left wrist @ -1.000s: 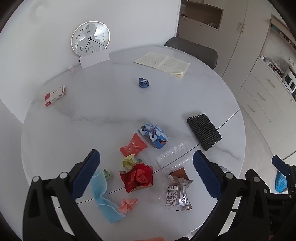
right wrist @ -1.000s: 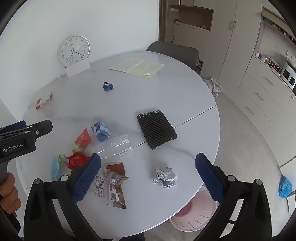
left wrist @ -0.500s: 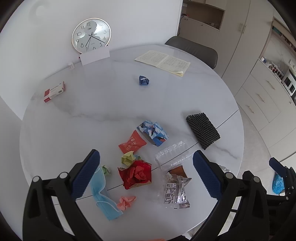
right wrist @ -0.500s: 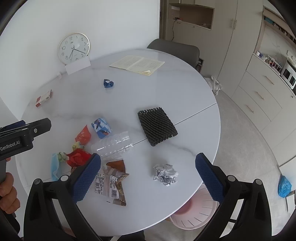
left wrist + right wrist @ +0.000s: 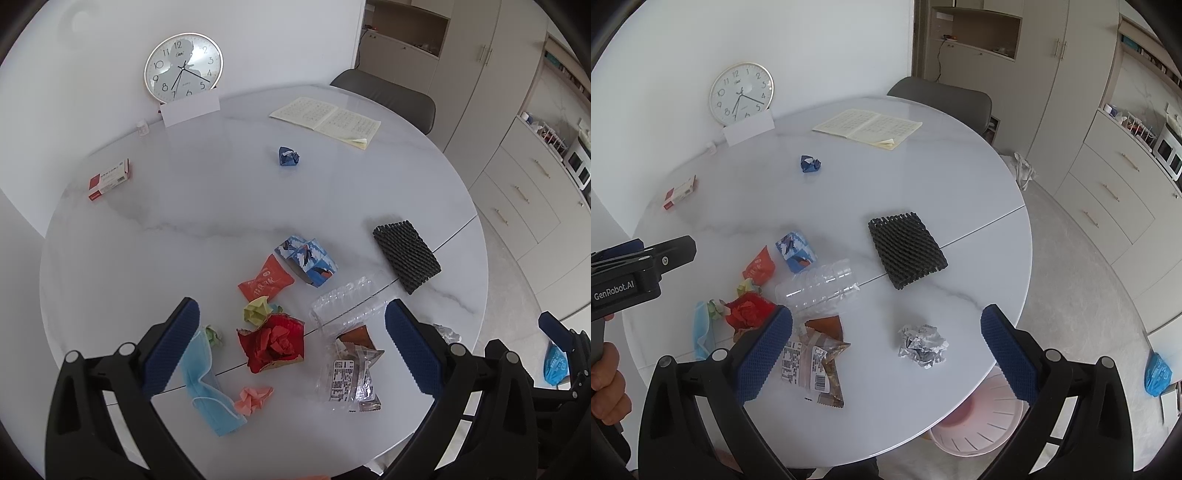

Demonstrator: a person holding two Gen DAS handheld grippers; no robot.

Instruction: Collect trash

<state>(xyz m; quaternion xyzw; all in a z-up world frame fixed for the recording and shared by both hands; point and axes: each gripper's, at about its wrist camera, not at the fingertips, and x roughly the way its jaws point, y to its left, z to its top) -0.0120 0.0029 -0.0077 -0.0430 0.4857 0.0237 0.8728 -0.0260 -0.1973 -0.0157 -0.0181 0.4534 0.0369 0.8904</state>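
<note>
both grippers hung above the near rim of the round table, the left gripper and the right gripper each with its jaws spread wide and nothing between them — probably a pause to choose a first piece. the trash lay bunched toward the lower left of the right wrist view: a printed snack wrapper nearest the edge, a red paper wad and a blue face mask beside it, a crushed clear bottle just beyond, with a foil ball apart at lower centre. below the rim at lower right stood a pink bin, likely the drop point, so the foil ball seemed the easiest first pick. mid-frame sat a black foam mesh sleeve, free on all sides. farther up, a blue paper ball lay alone on bare marble — plenty of room to come down on it. an open notebook, a small red box and a clock at the far edge looked like keepers.
</note>
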